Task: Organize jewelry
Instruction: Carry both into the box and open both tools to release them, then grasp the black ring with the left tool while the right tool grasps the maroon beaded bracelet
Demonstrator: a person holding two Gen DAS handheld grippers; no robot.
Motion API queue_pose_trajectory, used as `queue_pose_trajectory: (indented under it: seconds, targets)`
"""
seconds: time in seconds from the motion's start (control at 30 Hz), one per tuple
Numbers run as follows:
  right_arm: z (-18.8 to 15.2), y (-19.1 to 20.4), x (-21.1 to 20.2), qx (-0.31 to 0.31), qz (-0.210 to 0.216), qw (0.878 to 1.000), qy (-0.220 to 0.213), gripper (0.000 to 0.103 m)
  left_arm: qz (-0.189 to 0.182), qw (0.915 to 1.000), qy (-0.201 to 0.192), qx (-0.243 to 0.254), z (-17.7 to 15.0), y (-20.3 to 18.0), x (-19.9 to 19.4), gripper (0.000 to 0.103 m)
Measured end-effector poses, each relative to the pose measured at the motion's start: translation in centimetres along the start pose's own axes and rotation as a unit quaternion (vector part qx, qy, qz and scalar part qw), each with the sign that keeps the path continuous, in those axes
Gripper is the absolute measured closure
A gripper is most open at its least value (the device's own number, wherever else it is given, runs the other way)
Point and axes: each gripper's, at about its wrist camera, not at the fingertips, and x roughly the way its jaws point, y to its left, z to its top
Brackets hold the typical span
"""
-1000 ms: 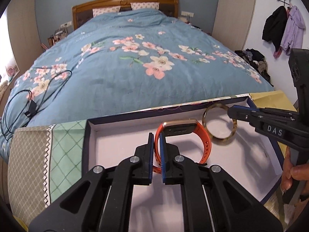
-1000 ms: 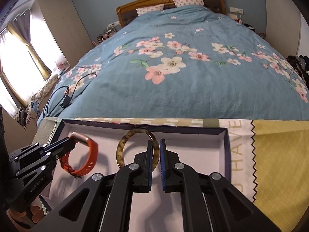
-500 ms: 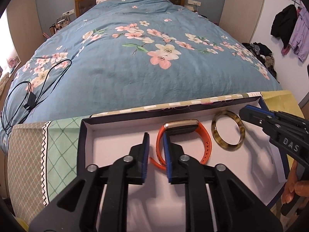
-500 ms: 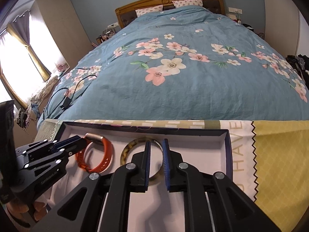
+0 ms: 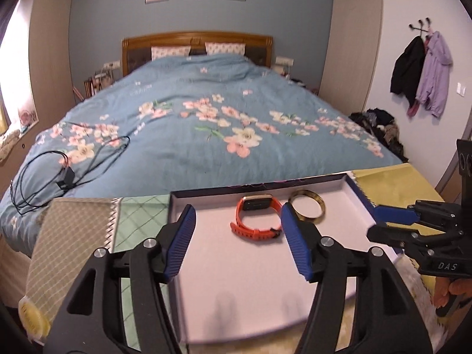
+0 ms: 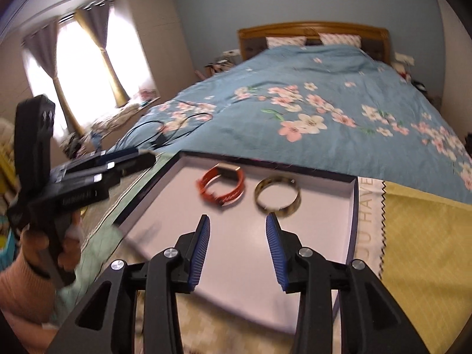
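Note:
An orange smart band (image 5: 256, 217) and a tortoiseshell bangle (image 5: 307, 207) lie side by side at the far end of a dark-rimmed white tray (image 5: 236, 280). My left gripper (image 5: 237, 216) is open and empty, held back above the tray's near half. My right gripper (image 6: 238, 225) is open and empty too, above the tray, with the band (image 6: 221, 185) and bangle (image 6: 278, 195) ahead of it. Each gripper shows in the other's view, the right one (image 5: 383, 221) at the tray's right rim, the left one (image 6: 138, 159) beyond the tray's left rim.
The tray rests on patterned cloths, green and beige at left (image 5: 73, 230), yellow at right (image 6: 421, 236), at the foot of a bed with a blue floral quilt (image 5: 206, 124). A black cable (image 5: 65, 174) lies on the quilt at left. Coats (image 5: 419, 70) hang on the right wall.
Both grippers have opened wide, letting go of the band and the bangle, and have drawn back and up from the tray. Band and bangle now lie in the tray.

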Motion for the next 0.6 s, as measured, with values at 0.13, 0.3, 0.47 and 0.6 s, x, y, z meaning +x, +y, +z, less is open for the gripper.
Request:
queue_pose_trajectory:
  seconds: [0.13, 0.3, 0.47, 0.6]
  targets:
    - [-2.5, 0.8, -2.2, -0.015, 0.008, 1.000, 0.004, 0.066, -0.007, 0.9998, -0.017, 0.006, -2.4, 0.1, -4.1, 0.042]
    - [-6.0, 0.6, -4.1, -0.001, -0.003, 1.000, 0.005, 0.065, -0.021, 0.9995, -0.020, 0.013, -6.2, -0.1, -7.7, 0.042]
    - [-8.7, 0.2, -5.2, 0.018, -0.008, 1.000, 0.009, 0.065, -0.029, 0.9992, -0.012, 0.023, -9.9, -0.9, -10.0, 0.042]
    - [-10.6, 0.5, -5.5, 0.023, -0.009, 0.999, 0.021, 0.065, -0.028, 0.9993, -0.005, 0.024, -11.9, -1.5, -10.7, 0.042]
